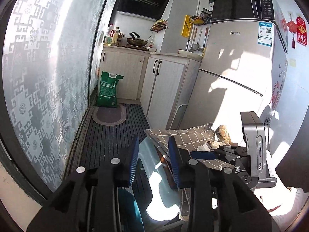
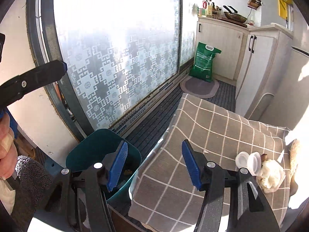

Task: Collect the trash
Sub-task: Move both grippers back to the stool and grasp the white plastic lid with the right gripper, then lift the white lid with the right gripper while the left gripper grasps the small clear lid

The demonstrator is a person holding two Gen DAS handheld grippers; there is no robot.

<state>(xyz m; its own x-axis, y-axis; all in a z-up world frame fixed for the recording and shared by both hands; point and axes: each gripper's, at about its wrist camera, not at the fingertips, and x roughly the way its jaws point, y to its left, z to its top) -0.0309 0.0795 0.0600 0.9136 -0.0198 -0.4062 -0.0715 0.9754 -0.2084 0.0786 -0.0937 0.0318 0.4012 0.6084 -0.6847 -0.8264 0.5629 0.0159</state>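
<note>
A teal trash bin stands on the floor beside a table covered with a grey checked cloth; some scraps lie inside it. On the cloth at the right lie a small white plastic cup with its lid and a crumpled clear wrapper. My right gripper is open and empty, above the table's edge and the bin. My left gripper is open and empty, held over the table's near corner. The bin's rim shows low in the left wrist view. The right gripper reaches over the trash.
A frosted patterned sliding door runs along the left. A green sack and an oval mat lie at the far end by white cabinets. A fridge with a microwave stands at the right.
</note>
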